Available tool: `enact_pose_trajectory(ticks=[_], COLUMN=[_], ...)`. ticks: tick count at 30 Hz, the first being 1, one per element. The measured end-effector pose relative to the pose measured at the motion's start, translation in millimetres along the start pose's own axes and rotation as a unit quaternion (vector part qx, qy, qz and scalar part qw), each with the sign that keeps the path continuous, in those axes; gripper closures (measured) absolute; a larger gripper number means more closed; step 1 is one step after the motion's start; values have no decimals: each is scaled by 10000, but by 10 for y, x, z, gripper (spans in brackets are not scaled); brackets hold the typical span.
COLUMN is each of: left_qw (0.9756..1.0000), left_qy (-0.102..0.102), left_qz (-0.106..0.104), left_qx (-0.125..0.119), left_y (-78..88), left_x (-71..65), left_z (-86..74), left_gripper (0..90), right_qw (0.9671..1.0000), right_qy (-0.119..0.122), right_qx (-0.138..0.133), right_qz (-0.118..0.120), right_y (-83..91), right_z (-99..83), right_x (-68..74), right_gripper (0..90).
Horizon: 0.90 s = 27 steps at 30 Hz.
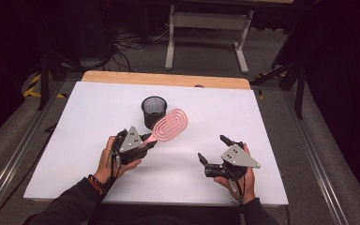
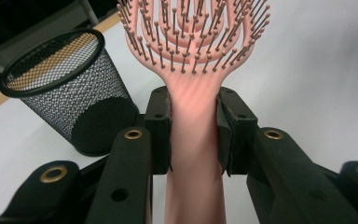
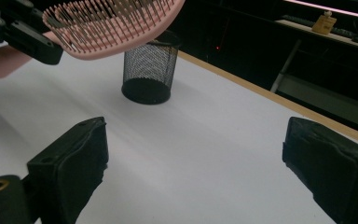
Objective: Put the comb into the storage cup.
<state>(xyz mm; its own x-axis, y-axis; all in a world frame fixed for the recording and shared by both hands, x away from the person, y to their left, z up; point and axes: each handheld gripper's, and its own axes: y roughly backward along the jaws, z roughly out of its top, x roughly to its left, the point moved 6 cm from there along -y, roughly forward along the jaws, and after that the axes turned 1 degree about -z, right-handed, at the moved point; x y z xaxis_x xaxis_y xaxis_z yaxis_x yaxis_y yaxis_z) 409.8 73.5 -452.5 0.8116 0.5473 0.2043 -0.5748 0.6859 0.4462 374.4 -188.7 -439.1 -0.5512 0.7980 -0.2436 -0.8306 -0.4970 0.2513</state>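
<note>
A pink hairbrush point(image 1: 170, 125) hangs above the white table point(image 1: 98, 108), bristles facing down. My left gripper point(image 1: 146, 143) is shut on its handle point(image 2: 195, 140), just below the head, and the head point(image 3: 107, 21) reaches toward a black mesh cup point(image 1: 153, 111). The cup point(image 2: 70, 88) stands upright and looks empty, just beyond and left of the brush head. My right gripper point(image 1: 213, 149) is held low over the table's front right, open, with nothing between its pads point(image 3: 74, 158).
A wooden strip point(image 1: 166, 78) edges the table's far side. Beyond it stand a white desk frame point(image 1: 206, 33) and cables on the floor. Metal rails point(image 1: 309, 154) run along both sides of the table.
</note>
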Motion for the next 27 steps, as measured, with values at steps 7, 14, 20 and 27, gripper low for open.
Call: enact_pose_trajectory(ticks=[7,14,20,27], left_qw=[9996,9993,9987,9979], left_qy=[34,7,-27,-67], left_qz=[42,18,40,43], left_qx=[-275,-373,-498,-640], left_y=[36,30,51,62], left_x=[-24,-74,-109,-165], left_z=[-2,-12,-10,-9], left_gripper=[693,693,693,693], right_qw=[9995,9983,9969,9948], right_qy=[-198,-265,-330,-454], right_qx=[-230,-338,-359,-378], right_qz=[116,394,623,824], right_y=[-73,-170,-264,-360], right_z=[205,363,450,533], right_x=[81,222,345,447], right_gripper=[70,64,62,64])
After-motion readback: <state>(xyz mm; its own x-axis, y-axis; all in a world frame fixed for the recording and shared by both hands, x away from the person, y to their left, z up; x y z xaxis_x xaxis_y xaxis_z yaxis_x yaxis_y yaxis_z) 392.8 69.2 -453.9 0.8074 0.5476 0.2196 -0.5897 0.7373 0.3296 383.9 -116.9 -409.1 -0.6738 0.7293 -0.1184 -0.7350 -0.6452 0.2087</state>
